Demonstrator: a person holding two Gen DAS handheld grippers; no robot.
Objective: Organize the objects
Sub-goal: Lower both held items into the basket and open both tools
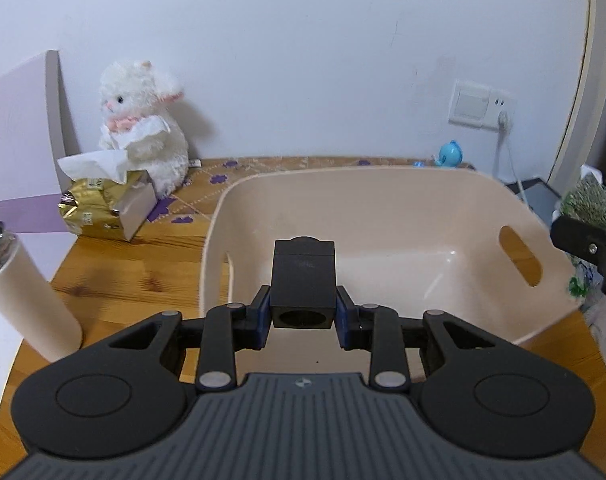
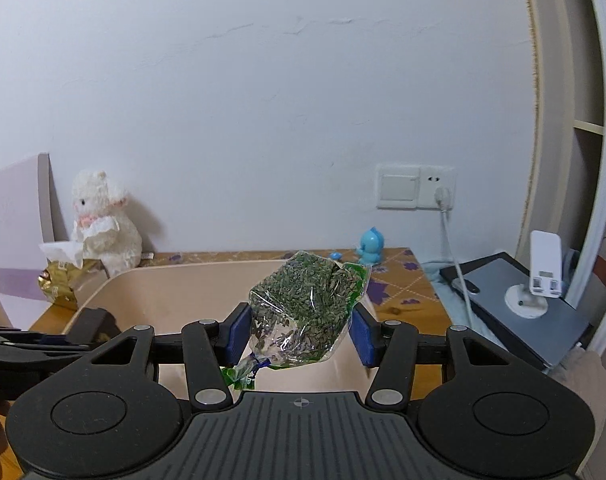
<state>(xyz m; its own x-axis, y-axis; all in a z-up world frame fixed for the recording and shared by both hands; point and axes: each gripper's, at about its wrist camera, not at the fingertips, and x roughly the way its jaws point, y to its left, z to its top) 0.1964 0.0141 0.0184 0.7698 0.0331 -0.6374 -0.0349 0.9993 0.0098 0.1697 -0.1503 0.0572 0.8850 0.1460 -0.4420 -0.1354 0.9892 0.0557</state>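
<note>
Above the beige plastic tub (image 1: 403, 200), our left gripper (image 1: 303, 312) clamps a black square block (image 1: 303, 280); at three o'clock our right gripper (image 2: 301, 332) pinches a clear bag of green leaves (image 2: 307, 312).

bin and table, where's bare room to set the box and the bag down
The bin floor is wholly bare, walled on all sides: room for both the black box and the bag. Bare wood lies between the bin's left wall, the bottle and the tissue pack. The back left corner is crowded by the tissue pack and plush.
</note>
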